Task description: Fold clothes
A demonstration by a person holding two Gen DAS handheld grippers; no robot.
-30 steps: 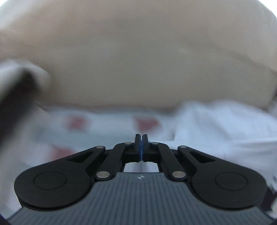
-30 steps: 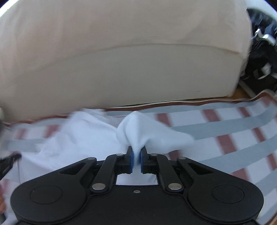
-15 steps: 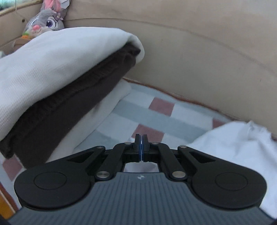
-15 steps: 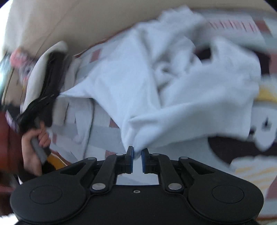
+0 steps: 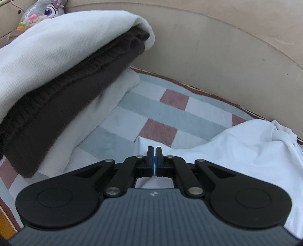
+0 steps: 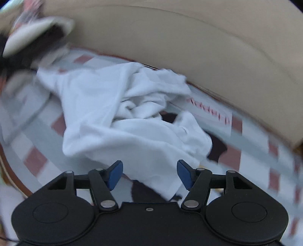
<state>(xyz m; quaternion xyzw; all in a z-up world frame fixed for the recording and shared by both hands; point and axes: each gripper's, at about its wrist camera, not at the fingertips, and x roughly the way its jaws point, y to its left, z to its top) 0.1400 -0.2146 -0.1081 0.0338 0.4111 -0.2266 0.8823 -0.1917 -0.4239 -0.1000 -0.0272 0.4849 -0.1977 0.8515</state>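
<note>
**A:** Why is the crumpled white cotton garment [image 6: 132, 121] heaped like that on the checked grey, white and red cover [image 5: 132, 106]?

**B:** It lies loose and unfolded, bunched against the beige padded backrest [image 5: 217, 56], so it is probably the next piece to be spread flat. The right gripper [image 6: 149, 175] hangs just over its near edge with its jaws opening; cloth shows between the blue pads [image 6: 114, 175], but they do not press on it.

**A:** And the left gripper [image 5: 153, 160]?

**B:** Fully closed. It sits at the garment's other edge, but whether cloth is pinched in it I cannot tell.

**A:** The pile at the left?

**B:** A folded stack: cream knit top [image 5: 56, 47], dark brown ribbed sweater [image 5: 66, 106], another pale layer beneath. I judge it the finished pile, set aside from the working space. A grey plush rabbit [image 5: 43, 11] sits behind it.
</note>
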